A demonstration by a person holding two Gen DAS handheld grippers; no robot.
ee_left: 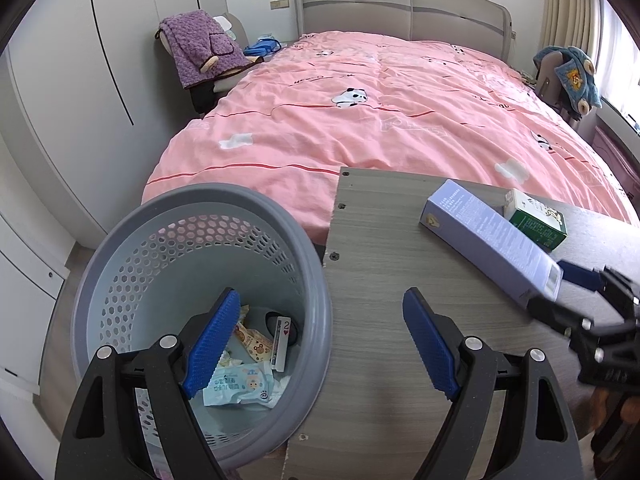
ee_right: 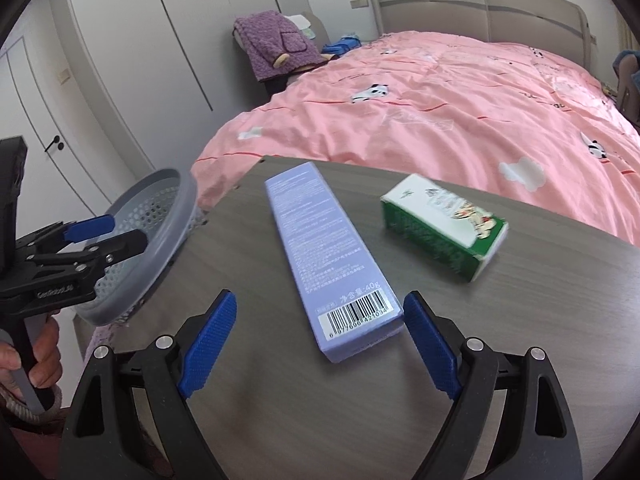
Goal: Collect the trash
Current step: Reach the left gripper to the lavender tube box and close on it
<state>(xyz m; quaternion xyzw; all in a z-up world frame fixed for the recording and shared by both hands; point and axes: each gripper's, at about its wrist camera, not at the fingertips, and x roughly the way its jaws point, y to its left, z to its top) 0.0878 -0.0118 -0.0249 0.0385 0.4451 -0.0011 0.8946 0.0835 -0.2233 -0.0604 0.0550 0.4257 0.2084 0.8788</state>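
A long lilac box (ee_right: 328, 256) and a green-and-white carton (ee_right: 444, 226) lie on the grey wooden table (ee_right: 360, 400). My right gripper (ee_right: 320, 340) is open, its blue pads either side of the lilac box's barcode end, not closed on it. The lilac box (ee_left: 492, 236) and the carton (ee_left: 536, 216) also show in the left wrist view, with the right gripper (ee_left: 560, 292) at the box's near end. My left gripper (ee_left: 320, 340) is open and empty above the grey perforated basket's (ee_left: 120, 248) rim. Wrappers and a card packet (ee_left: 248, 364) lie inside the basket.
A bed with a pink duvet (ee_left: 380, 120) lies beyond the table. A chair with purple cloth (ee_left: 200, 48) stands by white wardrobes (ee_left: 80, 80). The basket (ee_right: 160, 232) sits at the table's left edge. A chair with blue cloth (ee_left: 568, 76) stands right of the bed.
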